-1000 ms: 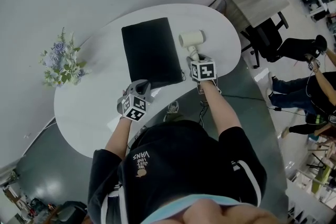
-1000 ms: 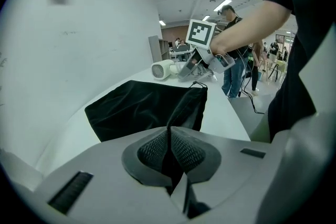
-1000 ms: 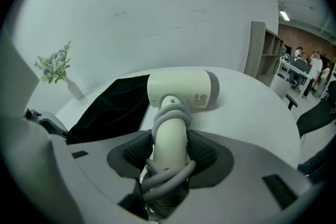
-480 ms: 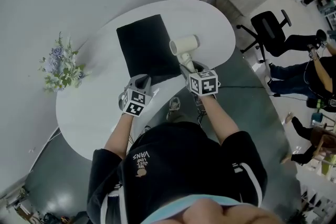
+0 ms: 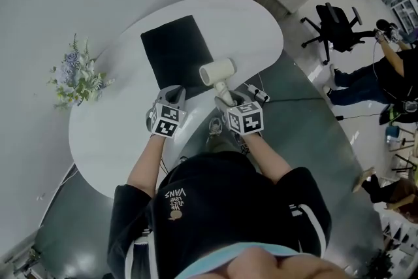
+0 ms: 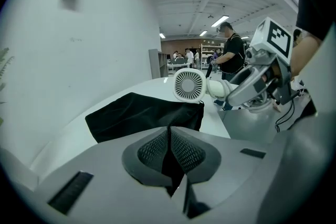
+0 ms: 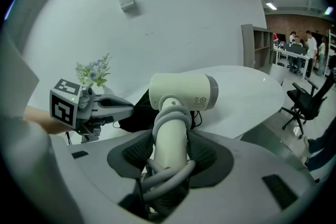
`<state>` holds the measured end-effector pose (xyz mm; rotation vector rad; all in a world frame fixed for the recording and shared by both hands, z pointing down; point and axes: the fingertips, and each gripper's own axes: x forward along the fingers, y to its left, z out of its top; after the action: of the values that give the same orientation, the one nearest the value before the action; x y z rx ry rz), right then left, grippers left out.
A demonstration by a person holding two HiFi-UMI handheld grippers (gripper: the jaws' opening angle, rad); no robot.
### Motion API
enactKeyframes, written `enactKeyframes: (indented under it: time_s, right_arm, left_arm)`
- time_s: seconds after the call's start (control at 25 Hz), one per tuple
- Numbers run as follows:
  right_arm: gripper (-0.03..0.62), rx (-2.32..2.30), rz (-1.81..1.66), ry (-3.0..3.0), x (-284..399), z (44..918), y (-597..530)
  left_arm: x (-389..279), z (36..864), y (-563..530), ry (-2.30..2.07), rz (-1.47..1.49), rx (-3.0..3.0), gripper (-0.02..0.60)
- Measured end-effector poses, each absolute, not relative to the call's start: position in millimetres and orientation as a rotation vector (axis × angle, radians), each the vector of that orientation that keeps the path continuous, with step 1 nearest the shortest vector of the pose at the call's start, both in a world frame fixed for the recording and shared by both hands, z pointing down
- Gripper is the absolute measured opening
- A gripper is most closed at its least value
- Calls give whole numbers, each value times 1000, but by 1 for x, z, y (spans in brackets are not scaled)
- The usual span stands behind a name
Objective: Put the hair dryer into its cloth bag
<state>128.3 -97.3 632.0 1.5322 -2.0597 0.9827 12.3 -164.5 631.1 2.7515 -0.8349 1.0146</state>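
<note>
The black cloth bag [image 5: 175, 52] lies flat on the white table [image 5: 111, 140]. Its near edge is pinched in my left gripper [image 5: 174, 93], and dark cloth shows between the closed pads [image 6: 157, 149]. From there the bag [image 6: 139, 113] stretches away. My right gripper [image 5: 224, 98] is shut on the handle of the cream hair dryer [image 5: 217, 72]. The dryer hangs above the bag's near right corner with its grey cord coiled round the handle. In the right gripper view the dryer [image 7: 181, 93] stands upright in the right gripper [image 7: 170, 152], with the left gripper [image 7: 113, 105] at its left.
A bunch of artificial flowers [image 5: 77, 78] sits at the table's left. The plug [image 5: 256, 93] hangs near the table's right edge. A black office chair [image 5: 336, 26] and seated people are off to the right. A white wall runs behind the table.
My right gripper has carried the hair dryer left and up, from the table beside the bag to above the bag's near corner. The left gripper has risen slightly with the bag's edge.
</note>
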Motion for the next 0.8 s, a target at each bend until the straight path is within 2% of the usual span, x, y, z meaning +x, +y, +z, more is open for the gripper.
enactKeyframes:
  time_s: [0.8]
  right_arm:
    - [218,1408,939,-2055,48,648,-7]
  left_arm:
    - [14,596,-138,-797,851,2796,35]
